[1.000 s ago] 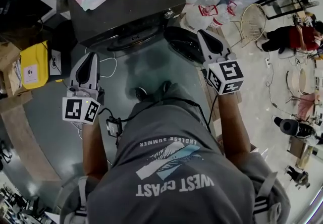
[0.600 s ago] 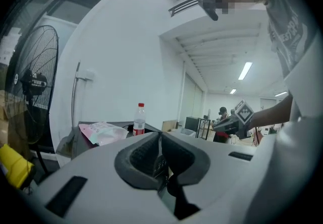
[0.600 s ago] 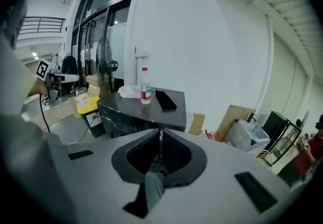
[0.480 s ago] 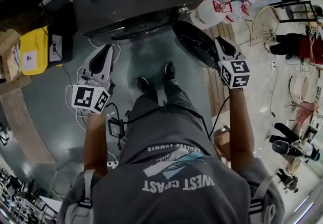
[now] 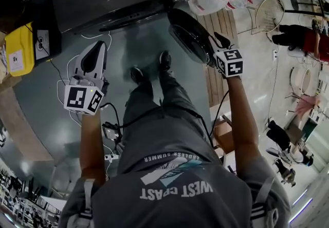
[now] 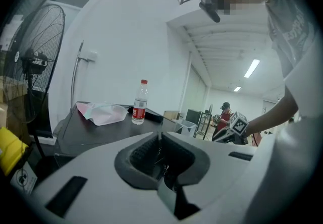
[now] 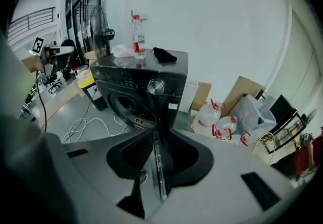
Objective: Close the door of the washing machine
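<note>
Your washing machine is black all over, with a silver dial and a glossy dark door. On its top the water bottle is clear with a red cap and red label, and the pouch is pink edged in pale teal. Your left gripper has a white shell with dark grey pads, and its marker cube carries black squares on white. Your T-shirt is grey with white lettering and a blue-and-white graphic. The floor is glossy grey-green, and the cables are white. The box at your left is yellow with a white label; the plastic jugs are translucent white with red handles
</note>
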`<act>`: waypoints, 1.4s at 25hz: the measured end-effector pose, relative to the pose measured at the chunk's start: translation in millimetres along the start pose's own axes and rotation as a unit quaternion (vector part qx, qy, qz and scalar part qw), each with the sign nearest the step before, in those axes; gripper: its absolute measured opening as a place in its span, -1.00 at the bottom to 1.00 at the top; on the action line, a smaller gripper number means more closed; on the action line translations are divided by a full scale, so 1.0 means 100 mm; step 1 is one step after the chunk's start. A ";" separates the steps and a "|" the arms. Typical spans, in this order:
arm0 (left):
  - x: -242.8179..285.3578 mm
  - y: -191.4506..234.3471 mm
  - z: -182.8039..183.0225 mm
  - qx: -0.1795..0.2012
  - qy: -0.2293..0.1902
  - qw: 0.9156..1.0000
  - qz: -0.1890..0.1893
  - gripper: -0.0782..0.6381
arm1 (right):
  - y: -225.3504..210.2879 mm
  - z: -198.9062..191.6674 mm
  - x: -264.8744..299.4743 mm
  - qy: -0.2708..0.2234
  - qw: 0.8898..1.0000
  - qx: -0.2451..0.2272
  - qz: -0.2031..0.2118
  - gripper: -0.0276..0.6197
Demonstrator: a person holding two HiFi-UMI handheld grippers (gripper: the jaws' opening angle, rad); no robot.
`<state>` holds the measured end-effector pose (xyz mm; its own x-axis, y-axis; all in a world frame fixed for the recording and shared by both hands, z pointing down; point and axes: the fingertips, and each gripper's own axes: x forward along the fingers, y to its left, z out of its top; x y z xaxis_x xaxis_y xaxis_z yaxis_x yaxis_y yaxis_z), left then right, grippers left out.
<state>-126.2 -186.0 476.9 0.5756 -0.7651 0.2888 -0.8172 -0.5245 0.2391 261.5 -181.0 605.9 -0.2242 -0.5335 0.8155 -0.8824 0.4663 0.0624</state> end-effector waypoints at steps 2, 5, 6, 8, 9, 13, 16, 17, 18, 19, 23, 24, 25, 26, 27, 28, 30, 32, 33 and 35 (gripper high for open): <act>0.04 0.01 -0.06 -0.004 0.006 1.000 0.000 -0.69 | -0.01 -0.12 0.14 0.017 1.000 0.000 0.007 -0.54; 0.07 0.03 -0.15 -0.007 0.015 1.000 0.002 -0.69 | 0.00 -0.29 0.35 0.043 0.999 -0.002 0.017 -0.50; 0.08 0.03 -0.18 -0.009 0.018 1.000 0.004 -0.69 | 0.01 -0.35 0.42 0.051 0.998 -0.003 0.021 -0.49; 0.09 0.05 -0.23 -0.011 0.023 1.000 0.007 -0.69 | 0.02 -0.47 0.54 0.069 0.997 -0.005 0.029 -0.47; 0.09 0.06 -0.25 -0.013 0.025 1.000 0.009 -0.69 | 0.02 -0.52 0.60 0.078 0.996 -0.004 0.031 -0.46; 0.09 0.10 -0.33 -0.019 0.031 0.999 0.015 -0.69 | 0.05 -0.75 0.81 0.112 0.993 0.001 0.042 -0.44; 0.09 0.12 -0.39 -0.024 0.032 0.999 0.017 -0.69 | 0.11 -0.91 0.94 0.135 0.989 0.005 0.053 -0.43; 0.09 0.14 -0.41 -0.026 0.032 0.999 0.018 -0.69 | 0.14 -0.96 0.98 0.142 0.988 0.008 0.057 -0.43; 0.09 0.15 -0.42 -0.027 0.032 0.999 0.019 -0.69 | 0.17 -0.99 1.01 0.148 0.987 0.011 0.063 -0.43; 0.09 0.16 -0.43 -0.029 0.032 0.999 0.020 -0.69 | 0.20 -1.01 1.03 0.153 0.986 0.015 0.069 -0.45; 0.07 0.20 -0.48 -0.034 0.033 0.999 0.025 -0.69 | 0.32 -1.00 1.05 0.162 0.983 0.030 0.085 -0.46; 0.06 0.20 -0.49 -0.035 0.034 0.998 0.025 -0.69 | 0.35 -1.00 1.05 0.163 0.982 0.035 0.088 -0.46; 0.06 0.21 -0.49 -0.036 0.034 0.998 0.026 -0.69 | 0.39 -0.99 1.05 0.164 0.982 0.039 0.090 -0.46; 0.06 0.21 -0.50 -0.037 0.033 0.998 0.027 -0.69 | 0.42 -0.98 1.06 0.165 0.981 0.041 0.093 -0.45; 0.05 0.22 -0.50 -0.038 0.033 0.998 0.028 -0.69 | 0.45 -0.98 1.06 0.165 0.981 0.042 0.096 -0.45; 0.04 0.22 -0.50 -0.039 0.032 0.998 0.029 -0.69 | 0.49 -0.97 1.07 0.166 0.980 0.043 0.099 -0.44; 0.02 0.23 -0.52 -0.041 0.031 0.998 0.031 -0.69 | 0.56 -0.96 1.08 0.165 0.979 0.045 0.107 -0.42; 0.00 0.24 -0.53 -0.042 0.031 0.998 0.033 -0.69 | 0.63 -0.94 1.09 0.165 0.979 0.047 0.114 -0.40; -0.01 0.24 -0.54 -0.042 0.030 0.998 0.034 -0.69 | 0.66 -0.93 1.10 0.164 0.978 0.047 0.117 -0.39; -0.03 0.26 -0.55 -0.044 0.030 0.998 0.036 -0.69 | 0.73 -0.91 1.12 0.164 0.977 0.050 0.123 -0.37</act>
<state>-147.4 -176.7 533.3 0.5176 -0.7752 0.3620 -0.8526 -0.4318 0.2944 209.8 -142.9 754.1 -0.3046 -0.1506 0.9405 -0.8584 0.4712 -0.2026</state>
